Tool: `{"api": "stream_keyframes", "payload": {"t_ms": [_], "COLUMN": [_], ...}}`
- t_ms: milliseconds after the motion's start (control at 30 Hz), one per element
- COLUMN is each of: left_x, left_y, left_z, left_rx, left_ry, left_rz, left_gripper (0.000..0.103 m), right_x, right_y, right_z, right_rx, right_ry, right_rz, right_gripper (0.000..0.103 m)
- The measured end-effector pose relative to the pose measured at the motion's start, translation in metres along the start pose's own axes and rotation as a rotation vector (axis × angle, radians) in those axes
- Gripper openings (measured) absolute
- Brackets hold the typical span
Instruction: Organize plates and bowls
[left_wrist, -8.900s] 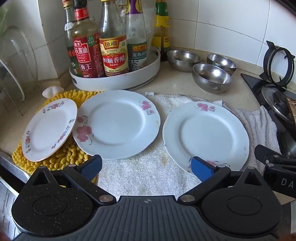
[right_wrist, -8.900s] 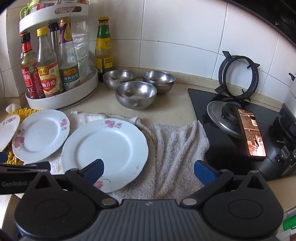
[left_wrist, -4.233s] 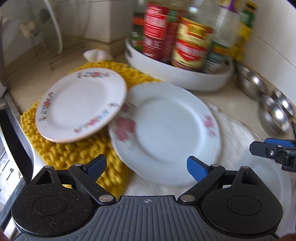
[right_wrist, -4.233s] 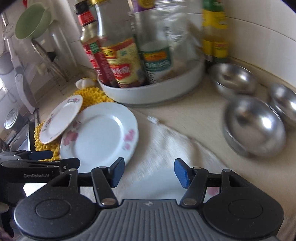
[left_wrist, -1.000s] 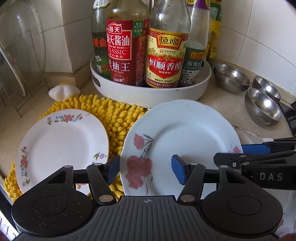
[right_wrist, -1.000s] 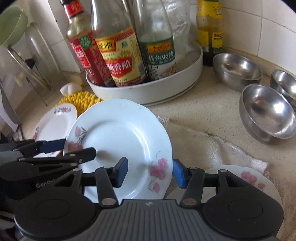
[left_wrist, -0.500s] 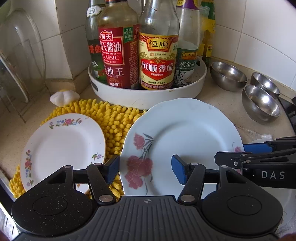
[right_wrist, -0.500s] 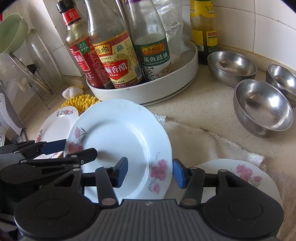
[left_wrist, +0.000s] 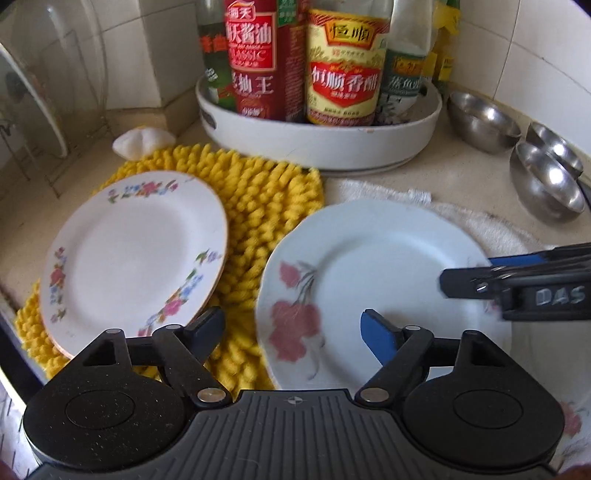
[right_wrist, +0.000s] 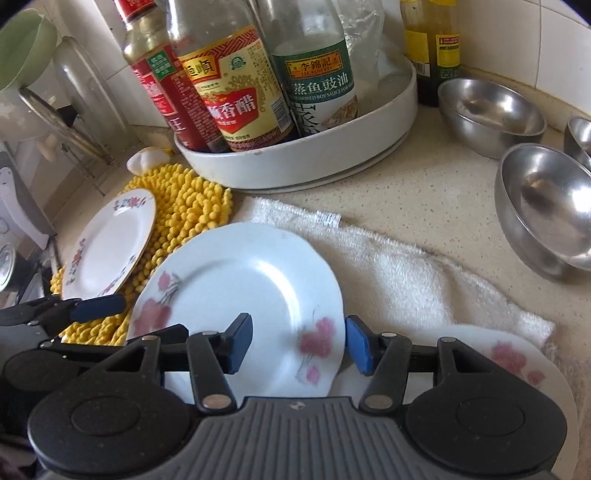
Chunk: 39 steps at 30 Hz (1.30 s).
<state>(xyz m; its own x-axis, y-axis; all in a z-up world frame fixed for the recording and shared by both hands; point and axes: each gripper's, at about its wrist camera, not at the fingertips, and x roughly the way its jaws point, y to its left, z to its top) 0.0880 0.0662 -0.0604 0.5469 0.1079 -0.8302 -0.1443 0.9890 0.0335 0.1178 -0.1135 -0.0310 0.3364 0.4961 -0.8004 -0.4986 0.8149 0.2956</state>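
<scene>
A white plate with pink flowers (left_wrist: 369, 280) (right_wrist: 240, 291) lies over the white towel (right_wrist: 406, 273), and its right side overlaps a second pink-flower plate (right_wrist: 517, 362). My left gripper (left_wrist: 291, 332) is opening. The plate's left rim lies between its jaws, and the pads do not press on it. My right gripper (right_wrist: 299, 343) straddles the plate's right rim and is opening slightly, its pads also clear. A smaller plate with a floral rim (left_wrist: 129, 254) rests on the yellow mat (left_wrist: 266, 206). Steel bowls (right_wrist: 491, 110) (right_wrist: 546, 210) stand at the right.
A white round tray (left_wrist: 325, 144) of sauce bottles stands just behind the plates, against the tiled wall. A wire rack with a glass lid (left_wrist: 33, 103) fills the far left. The counter's front edge drops off at the lower left.
The left jaws have spread wide apart and the right jaws have widened a little. The pink-flower plate looks blurred and now lies beside the yellow mat, not over it.
</scene>
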Motion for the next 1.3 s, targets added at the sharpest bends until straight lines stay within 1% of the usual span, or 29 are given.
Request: {"api": "stream_keyframes", "payload": {"t_ms": [100, 167, 200, 233, 500, 700, 867, 1100, 1300], "left_x": [0.001, 0.003, 0.002, 0.003, 0.002, -0.007, -0.012, -0.019, -0.022], "left_y": [-0.001, -0.004, -0.006, -0.008, -0.011, -0.007, -0.008, -0.02, -0.041], "left_z": [-0.001, 0.002, 0.003, 0.005, 0.01, 0.015, 0.019, 0.021, 0.022], "left_rx": [-0.003, -0.002, 0.012, 0.028, 0.028, 0.015, 0.026, 0.057, 0.103], "left_ry": [-0.004, -0.002, -0.014, -0.019, -0.008, -0.036, -0.055, -0.07, -0.077], "left_rz": [-0.013, -0.041, -0.038, -0.037, -0.02, -0.009, -0.004, -0.028, -0.076], "left_gripper": [0.086, 0.081, 0.077, 0.075, 0.075, 0.073, 0.074, 0.074, 0.075], "right_x": [0.001, 0.004, 0.006, 0.008, 0.002, -0.01, -0.017, -0.035, -0.059], "right_y": [0.005, 0.009, 0.007, 0.005, 0.005, 0.01, 0.011, 0.003, -0.013], "right_z": [-0.003, -0.004, -0.003, -0.002, 0.0, 0.006, 0.006, 0.0, -0.013], "right_rx": [-0.029, -0.045, -0.038, -0.028, 0.003, 0.013, 0.024, 0.063, 0.112], "right_ry": [-0.01, -0.01, -0.01, -0.008, -0.019, -0.058, -0.069, -0.09, -0.111], "right_rz": [-0.009, -0.022, -0.017, -0.011, -0.01, 0.01, 0.013, 0.008, -0.017], "right_gripper": [0.077, 0.077, 0.076, 0.075, 0.074, 0.074, 0.074, 0.074, 0.074]}}
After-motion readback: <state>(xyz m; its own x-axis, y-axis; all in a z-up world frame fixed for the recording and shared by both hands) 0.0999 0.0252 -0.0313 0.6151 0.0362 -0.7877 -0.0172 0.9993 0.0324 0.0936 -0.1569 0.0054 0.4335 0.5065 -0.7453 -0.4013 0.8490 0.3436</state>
